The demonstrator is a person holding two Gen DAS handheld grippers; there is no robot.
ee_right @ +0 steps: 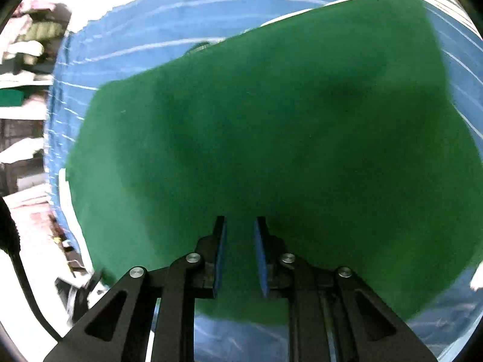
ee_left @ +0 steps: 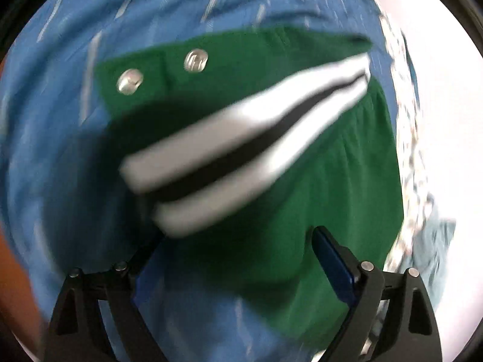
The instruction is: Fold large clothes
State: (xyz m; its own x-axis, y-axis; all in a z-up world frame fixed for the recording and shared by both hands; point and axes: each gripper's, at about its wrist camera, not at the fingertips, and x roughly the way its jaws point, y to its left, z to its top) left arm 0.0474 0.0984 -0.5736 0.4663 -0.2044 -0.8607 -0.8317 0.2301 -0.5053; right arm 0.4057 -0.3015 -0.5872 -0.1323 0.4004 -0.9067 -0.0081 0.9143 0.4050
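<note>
Left wrist view, blurred by motion: the left gripper has its jaws spread wide, with nothing between them, poised above a green garment that lies on a blue cloth marked with pale dashes. Only the blue-padded finger on the right of this picture is sharp; the other is smeared and half lost under the fabric's edge. A white cuff with a black stripe runs slantwise across the green. Two round metal snaps sit near the garment's far edge, side by side. A patterned border edges the blue cloth on the right; past it is a bright white surface. Right wrist view: the right gripper is over the same green cloth, which fills most of the picture. Its blue pads stand a narrow gap apart; green shows in that gap, but it looks to lie beneath the fingers, not pinched. Cluttered shelves, blurred, stand at far left. A black cable hangs at the lower left.
</note>
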